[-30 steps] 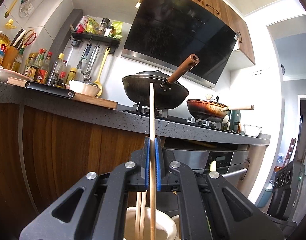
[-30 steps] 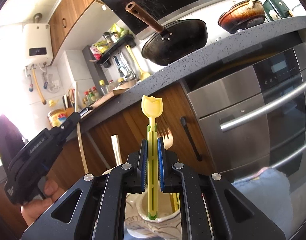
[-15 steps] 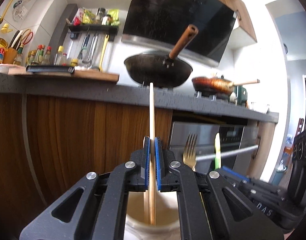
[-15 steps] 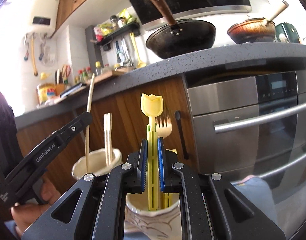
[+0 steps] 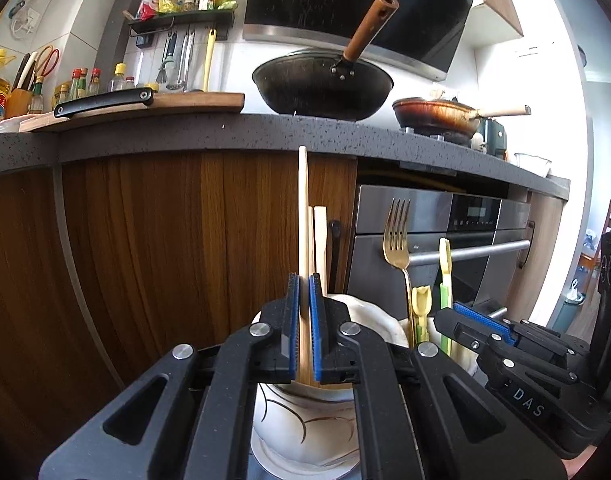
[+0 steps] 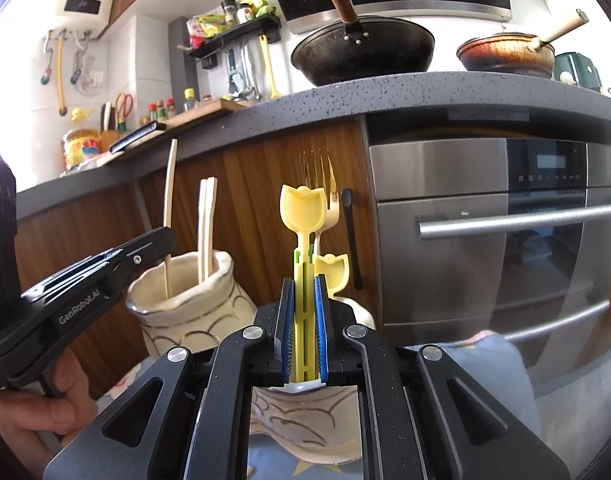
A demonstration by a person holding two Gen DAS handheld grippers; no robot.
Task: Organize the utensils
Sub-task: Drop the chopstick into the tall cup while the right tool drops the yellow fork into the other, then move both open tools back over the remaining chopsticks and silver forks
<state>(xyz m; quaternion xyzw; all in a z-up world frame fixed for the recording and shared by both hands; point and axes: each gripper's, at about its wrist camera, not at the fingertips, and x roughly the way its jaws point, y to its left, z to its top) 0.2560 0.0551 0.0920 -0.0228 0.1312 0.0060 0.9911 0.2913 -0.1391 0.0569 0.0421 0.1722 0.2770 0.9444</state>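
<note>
The left hand-held gripper (image 5: 304, 328) is clamped on a single wooden chopstick (image 5: 303, 216), held upright with its lower end down inside a cream ceramic jar (image 5: 305, 424). A pair of chopsticks (image 6: 206, 228) already stands in that jar just beside it. The right hand-held gripper (image 6: 304, 332) is closed on a yellow tulip-shaped plastic spoon (image 6: 301, 216), also upright, with its lower end inside a second cream jar (image 6: 301, 424) that stands just to the right of the first. A gold fork (image 5: 397, 236) and another yellow tulip utensil (image 6: 333, 270) stand in that second jar.

What carries the jars is mostly hidden, so their place on it cannot be told. By the look of it, the sorting is well along: sticks in one jar, fork and spoons in the other. What seems left is to let go of both pieces and draw the hands clear; whether more utensils wait elsewhere cannot be seen.
</note>
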